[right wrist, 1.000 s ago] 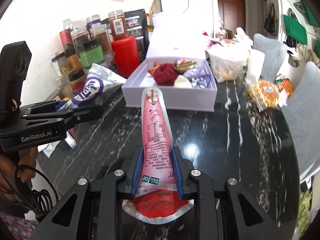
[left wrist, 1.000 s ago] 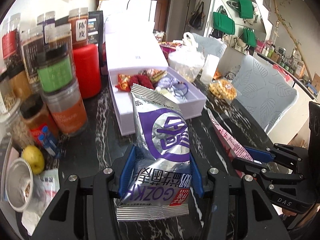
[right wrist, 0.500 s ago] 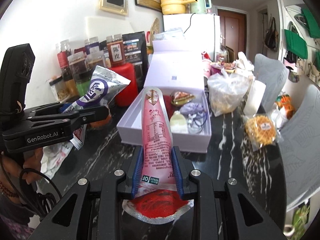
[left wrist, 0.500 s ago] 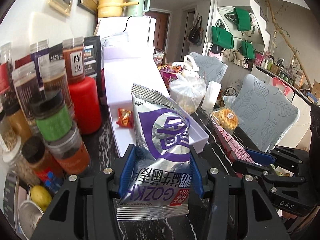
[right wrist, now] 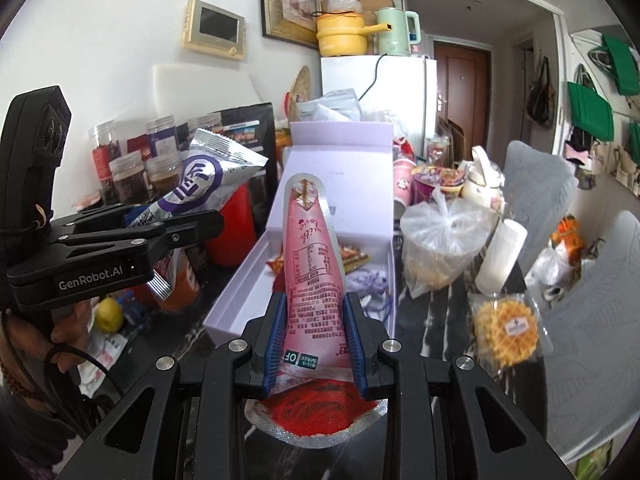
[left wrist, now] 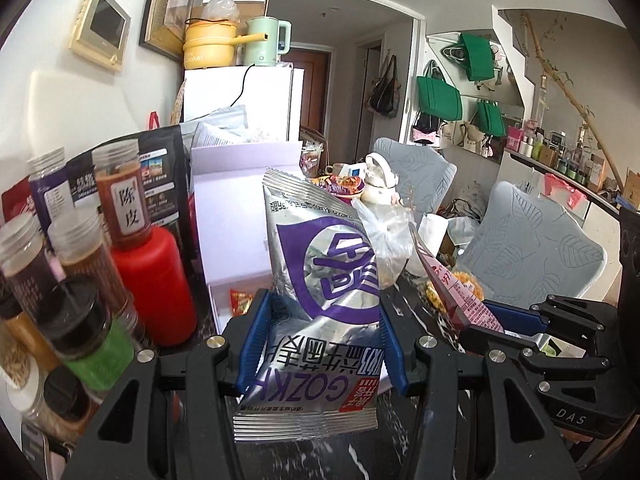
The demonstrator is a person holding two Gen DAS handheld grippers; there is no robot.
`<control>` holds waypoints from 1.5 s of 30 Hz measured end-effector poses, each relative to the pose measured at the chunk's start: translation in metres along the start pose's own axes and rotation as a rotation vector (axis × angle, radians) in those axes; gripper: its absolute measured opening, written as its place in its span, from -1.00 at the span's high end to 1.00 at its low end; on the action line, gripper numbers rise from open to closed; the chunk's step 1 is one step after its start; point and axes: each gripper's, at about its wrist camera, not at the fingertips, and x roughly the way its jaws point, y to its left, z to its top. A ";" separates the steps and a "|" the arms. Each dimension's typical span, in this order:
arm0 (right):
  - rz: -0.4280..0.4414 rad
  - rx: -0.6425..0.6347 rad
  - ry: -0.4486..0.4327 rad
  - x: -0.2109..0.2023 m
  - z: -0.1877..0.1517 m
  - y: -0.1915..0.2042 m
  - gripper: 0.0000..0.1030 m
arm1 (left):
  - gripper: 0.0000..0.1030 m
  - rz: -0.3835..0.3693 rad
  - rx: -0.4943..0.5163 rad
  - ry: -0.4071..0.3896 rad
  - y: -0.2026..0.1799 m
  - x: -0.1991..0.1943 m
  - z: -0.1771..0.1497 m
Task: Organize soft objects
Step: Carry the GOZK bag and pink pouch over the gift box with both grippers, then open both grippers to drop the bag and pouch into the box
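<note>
The left hand-held gripper (left wrist: 322,344) is clamped on a silver snack bag (left wrist: 320,304). The right hand-held gripper (right wrist: 314,340) is clamped on a pink pouch (right wrist: 312,272), near the open white box (right wrist: 240,296) on the dark worktop (right wrist: 432,320).

Each camera sits just behind its own gripper, looking forward and somewhat down along the fingers; both face the far fridge (left wrist: 256,104) and the open box (right wrist: 308,280) on the table; the left view catches the right gripper (left wrist: 496,316) at its right edge; the right view catches the left gripper (right wrist: 168,220) at its left.
</note>
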 end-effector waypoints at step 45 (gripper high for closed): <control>-0.013 0.030 0.148 0.141 -0.013 -0.022 0.44 | 0.02 0.118 0.002 0.233 0.034 0.142 -0.041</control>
